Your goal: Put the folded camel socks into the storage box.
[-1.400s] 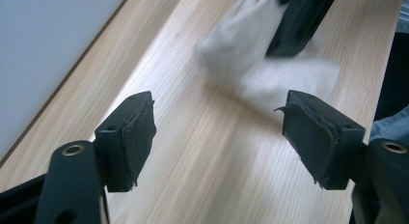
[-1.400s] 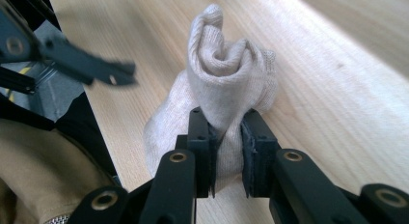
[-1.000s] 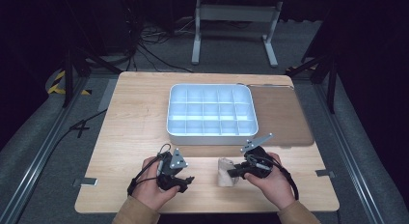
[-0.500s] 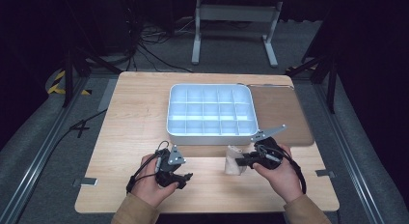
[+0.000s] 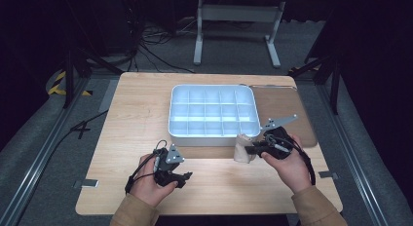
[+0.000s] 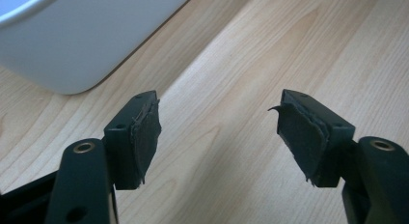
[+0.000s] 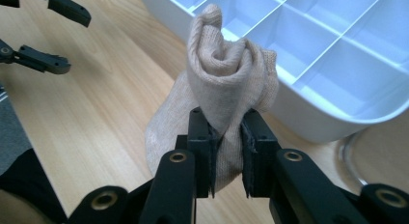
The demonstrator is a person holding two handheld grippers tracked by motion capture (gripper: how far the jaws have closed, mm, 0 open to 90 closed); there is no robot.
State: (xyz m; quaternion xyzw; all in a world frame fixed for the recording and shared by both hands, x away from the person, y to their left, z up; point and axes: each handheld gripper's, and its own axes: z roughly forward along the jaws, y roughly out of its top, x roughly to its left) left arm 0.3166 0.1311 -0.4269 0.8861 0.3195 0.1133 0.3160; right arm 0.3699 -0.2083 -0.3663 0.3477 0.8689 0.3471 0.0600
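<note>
A rolled beige sock (image 7: 226, 84) is pinched between the jaws of my right gripper (image 7: 226, 159), which is shut on it. In the high view the sock (image 5: 242, 148) hangs just in front of the white divided tray (image 5: 212, 129), near its front right corner, with the right gripper (image 5: 252, 150) beside it. My left gripper (image 5: 187, 176) rests low over the table near the front, left of centre. Its jaws stand wide apart in the left gripper view, the left gripper (image 6: 219, 132) open over bare wood with nothing between the pads.
The white tray (image 7: 333, 125) has many empty compartments and sits mid-table. A brown mat (image 5: 287, 111) lies under its right side. The tray's corner (image 6: 58, 55) is close ahead of the left gripper. Dark floor and metal rails surround the wooden table (image 5: 131, 123).
My right gripper has lifted the sock off the table and carried it up and right, toward the tray's front right corner. The left gripper has stayed put.
</note>
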